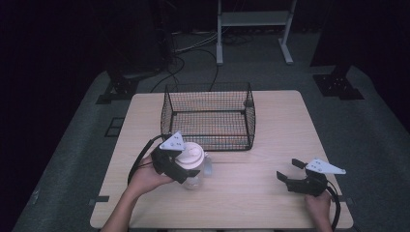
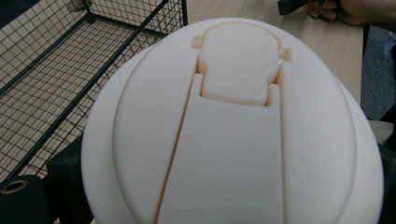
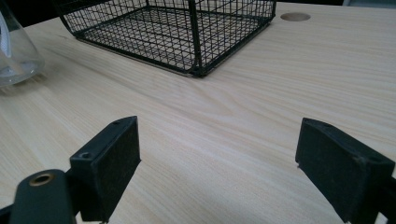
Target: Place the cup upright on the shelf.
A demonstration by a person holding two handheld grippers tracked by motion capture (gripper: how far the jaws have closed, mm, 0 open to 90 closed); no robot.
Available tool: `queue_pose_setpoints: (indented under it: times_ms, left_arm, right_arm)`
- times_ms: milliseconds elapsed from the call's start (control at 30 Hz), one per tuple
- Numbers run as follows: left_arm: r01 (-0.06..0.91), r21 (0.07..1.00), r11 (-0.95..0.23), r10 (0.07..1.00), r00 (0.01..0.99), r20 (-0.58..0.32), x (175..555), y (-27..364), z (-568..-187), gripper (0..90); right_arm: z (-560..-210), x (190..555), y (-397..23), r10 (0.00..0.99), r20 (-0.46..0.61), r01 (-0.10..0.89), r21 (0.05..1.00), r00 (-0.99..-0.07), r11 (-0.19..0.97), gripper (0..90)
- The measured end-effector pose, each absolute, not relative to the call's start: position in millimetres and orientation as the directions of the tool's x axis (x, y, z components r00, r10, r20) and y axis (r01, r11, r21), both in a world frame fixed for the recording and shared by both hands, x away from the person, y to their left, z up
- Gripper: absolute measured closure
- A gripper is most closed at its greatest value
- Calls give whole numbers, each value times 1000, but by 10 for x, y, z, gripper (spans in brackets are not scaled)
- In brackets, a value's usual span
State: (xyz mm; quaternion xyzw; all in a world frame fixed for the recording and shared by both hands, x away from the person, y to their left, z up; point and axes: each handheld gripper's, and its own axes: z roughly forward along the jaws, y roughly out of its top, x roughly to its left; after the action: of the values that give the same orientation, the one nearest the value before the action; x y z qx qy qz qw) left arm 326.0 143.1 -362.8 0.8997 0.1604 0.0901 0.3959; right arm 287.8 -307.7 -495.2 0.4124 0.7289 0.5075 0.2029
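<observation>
Left hand-held gripper (image 1: 186, 166), high view: clamped on a clear jug w/ a cream lid (image 1: 192, 155), jaws either side of the jug just under the lid. Jug (image 1: 196, 180) stands upright on the worktop (image 1: 270, 188), near-left of centre, just in front of the wire basket's near wall. Grey three-cornered plate sits on top of the gripper; its cable loops off to the left. Person's left hand (image 1: 145, 179) grips it from the near side. Right hand-held gripper (image 1: 289, 170) at near-right, jaws spread apart w/ nothing between them, low over bare wood, well apart from the jug. Right hand (image 1: 318, 205) behind it at the near edge. Black wire basket (image 1: 209, 117) sits mid-worktop toward the far side, wood showing through its mesh floor.

Left gripper view: cream lid (image 2: 233, 135) very close up, a raised flip tab (image 2: 238, 70) set in a channel across its top. Basket mesh (image 2: 70, 70) to the left and beyond. Black jaw parts peek out at lower left and right edge, tight against the lid's rim. Other hand at top right, far off.

Right gripper view: right hand-held gripper (image 3: 217, 163) w/ both black pads wide apart, grasping nothing, bare worktop (image 3: 224, 130) between. Basket (image 3: 187, 32) ahead, corner pointing toward the camera. Clear jug base (image 3: 16, 56) at left edge. Round hole (image 3: 295, 17) in the worktop at far right.
</observation>
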Motion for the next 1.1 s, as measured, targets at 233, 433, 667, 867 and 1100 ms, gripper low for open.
queue_pose_setpoints:
  times_ms: [233, 433, 667, 867, 1100]
  left_arm:
    - [205, 730, -652, 348, 936, 48, 3333, 1332, -3494, 50]
    - [201, 715, -669, 317, 948, 30, 3421, 1255, -3368, 49]
    - [160, 708, -688, 294, 953, 70, 3483, 1130, -3188, 50]
    - [158, 719, -677, 292, 954, 65, 3572, 1064, -3031, 50]
    - [144, 705, -695, 289, 953, 90, 3694, 982, -2731, 50]
  right_arm:
    - [-4951, 2878, -3080, 806, 125, 395, 908, -578, 142, 128]
    - [-4951, 2880, -3079, 805, 124, 393, 908, -581, 143, 128]
    - [-4950, 2880, -3080, 804, 126, 394, 908, -581, 143, 128]
    - [-4950, 2880, -3081, 804, 127, 394, 908, -581, 141, 128]
    - [-4951, 2883, -3082, 804, 127, 392, 909, -581, 140, 128]
